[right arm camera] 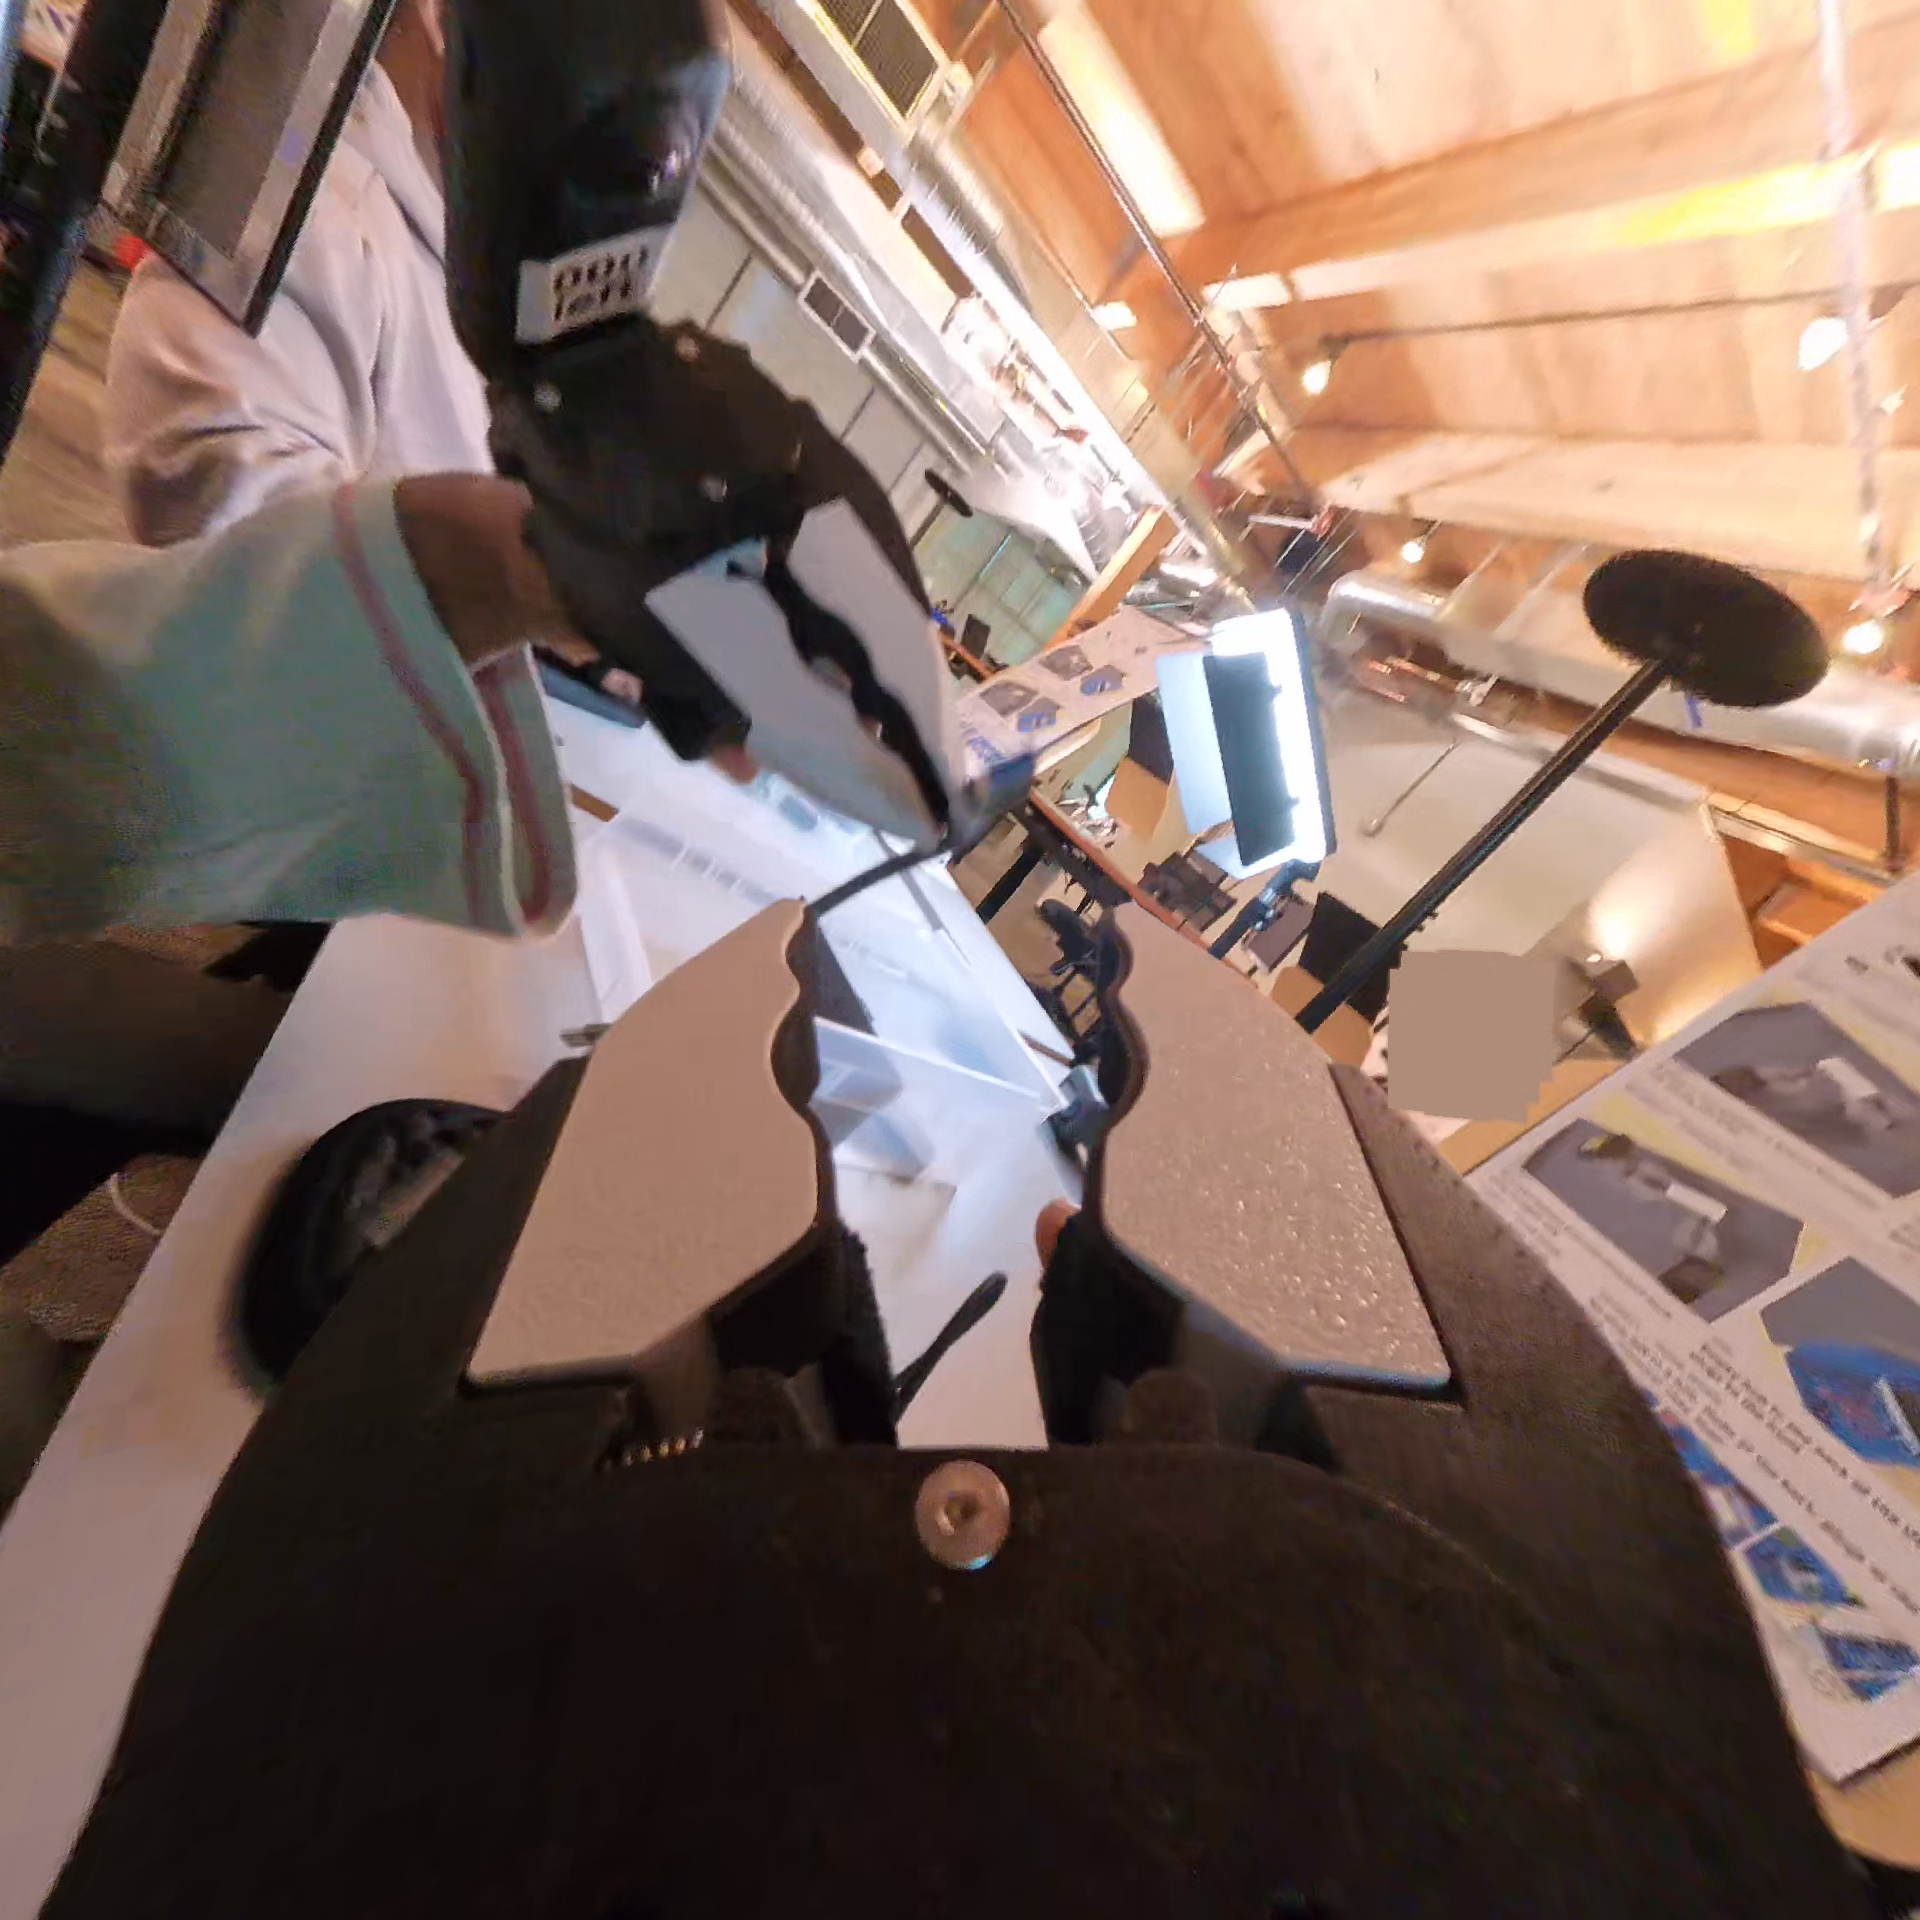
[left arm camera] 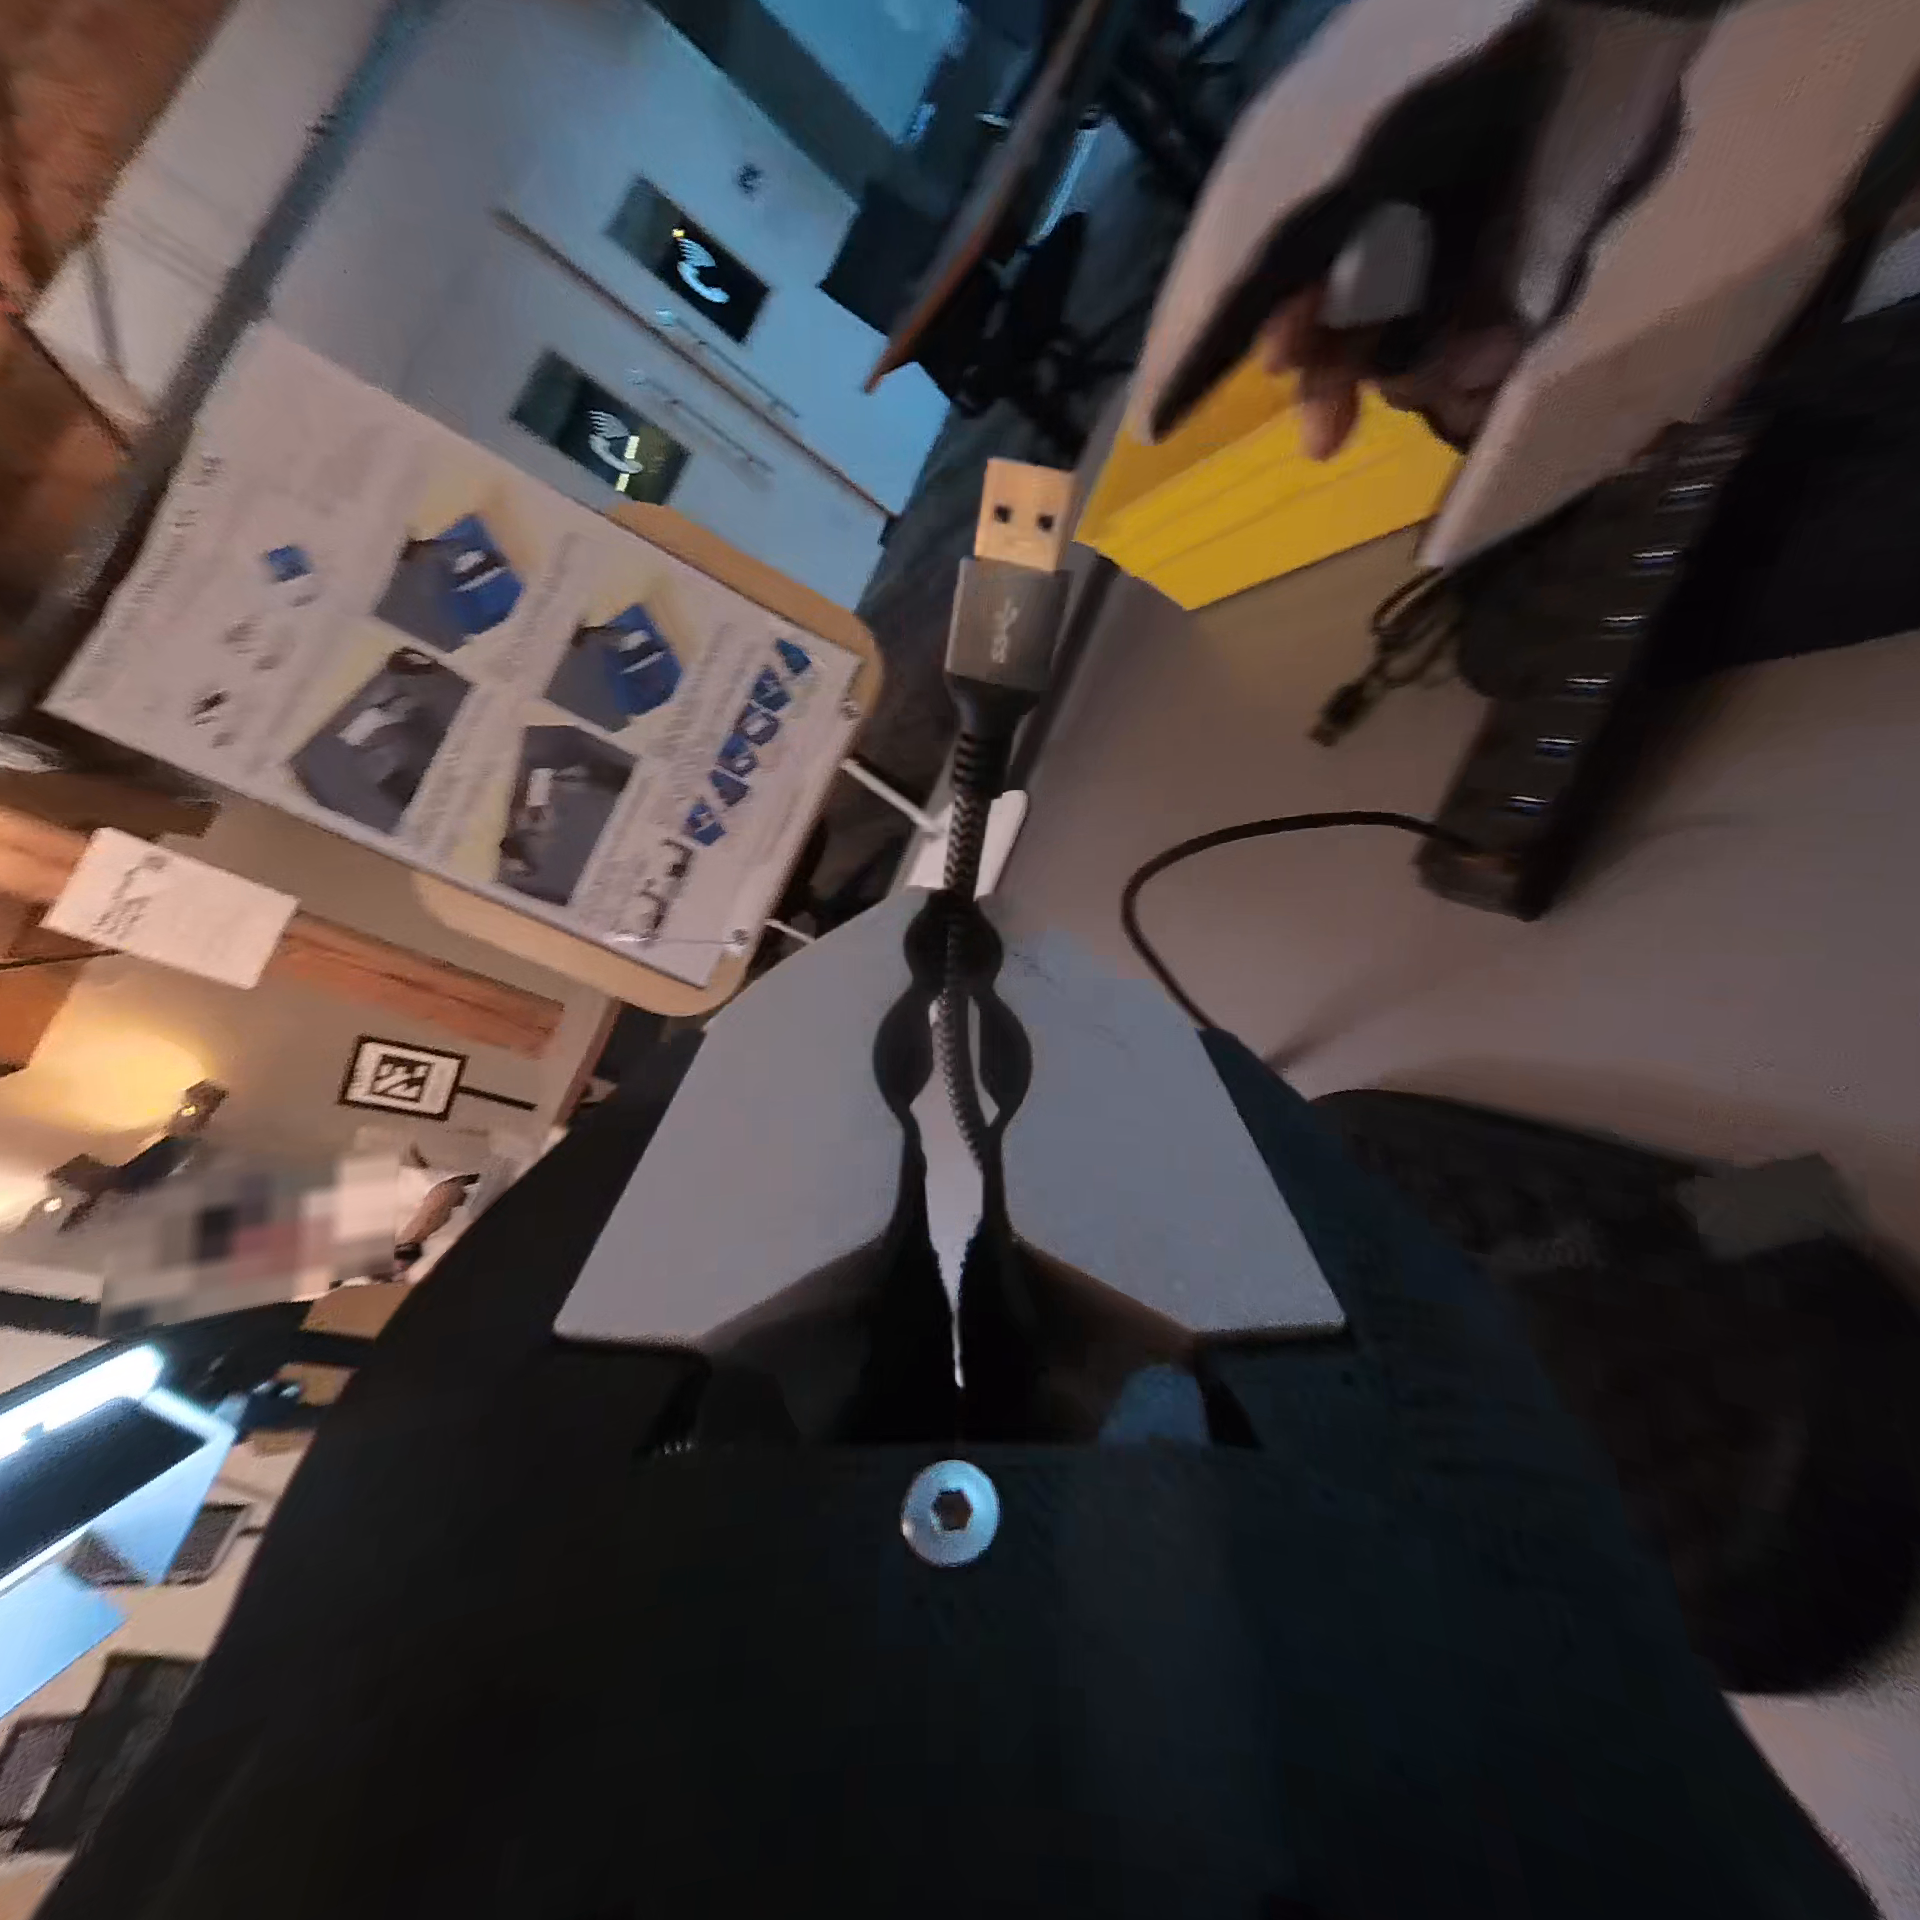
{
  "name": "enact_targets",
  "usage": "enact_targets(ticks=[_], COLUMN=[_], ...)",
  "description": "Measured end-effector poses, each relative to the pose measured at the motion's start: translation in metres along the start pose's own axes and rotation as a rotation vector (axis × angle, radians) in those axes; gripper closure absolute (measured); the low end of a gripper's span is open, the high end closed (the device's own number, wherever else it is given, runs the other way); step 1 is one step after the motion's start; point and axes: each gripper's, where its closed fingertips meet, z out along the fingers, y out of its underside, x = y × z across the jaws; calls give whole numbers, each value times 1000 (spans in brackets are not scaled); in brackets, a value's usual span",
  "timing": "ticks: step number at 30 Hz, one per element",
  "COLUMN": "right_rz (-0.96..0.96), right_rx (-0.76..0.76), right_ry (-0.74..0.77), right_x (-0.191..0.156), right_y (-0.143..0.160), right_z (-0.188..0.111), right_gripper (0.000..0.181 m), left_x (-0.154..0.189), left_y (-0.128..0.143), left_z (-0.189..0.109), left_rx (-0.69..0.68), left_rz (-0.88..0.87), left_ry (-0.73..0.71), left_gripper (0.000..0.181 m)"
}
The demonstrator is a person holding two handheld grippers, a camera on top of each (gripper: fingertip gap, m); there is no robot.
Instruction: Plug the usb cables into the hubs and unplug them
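Observation:
My left gripper [left arm camera: 951,914] is shut on a black-and-grey braided USB cable [left arm camera: 961,821]. Its metal USB-A plug [left arm camera: 1023,520] sticks out past the fingertips in the air. A long black hub [left arm camera: 1600,686] with a row of ports lies to the right on the white table [left arm camera: 1558,987], apart from the plug. My right gripper [right arm camera: 966,1039] is open and empty above the table. One of its grey fingers [left arm camera: 1558,416], blurred, shows above the hub's far end in the left wrist view. The right wrist view shows the left gripper [right arm camera: 945,821] with the plug [right arm camera: 1003,774].
A thin black lead [left arm camera: 1195,862] runs from the hub's near end. A loose dark cable [left arm camera: 1392,655] lies beside the hub, with a yellow bin [left arm camera: 1247,509] behind. A black round object [left arm camera: 1662,1403] sits near me. A printed poster board [left arm camera: 468,675] stands left. A sleeved arm [right arm camera: 260,727] holds the left gripper. The left gripper's tips are roughly 8 centimeters from the right gripper's. The long black hub [left arm camera: 1600,686] is about 25 centimeters from both grippers' fingertips.

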Motion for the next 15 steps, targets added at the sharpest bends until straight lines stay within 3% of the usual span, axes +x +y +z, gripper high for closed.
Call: enact_targets(ticks=[5,8,9,12,15], right_rz=[-138,-142,-142,-82,0], right_rx=[-93,-243,-286,-350,-362], right_ry=[-40,-148,-159,-144,-58], right_x=[-2,-17,-19,-16,-2], right_y=[7,38,48,65,72], right_z=[16,19,17,-2,-34], right_gripper=[138,174,176,159,155], left_x=[22,29,31,34,31], left_y=[-4,-1,8,41,83], left_z=[14,20,23,25,4], left_rx=[25,35,5,-93,-219], left_rz=[-29,-64,-68,-107,-153], left_ry=[51,92,95,74,42], left_gripper=[181,181,181,180,163])
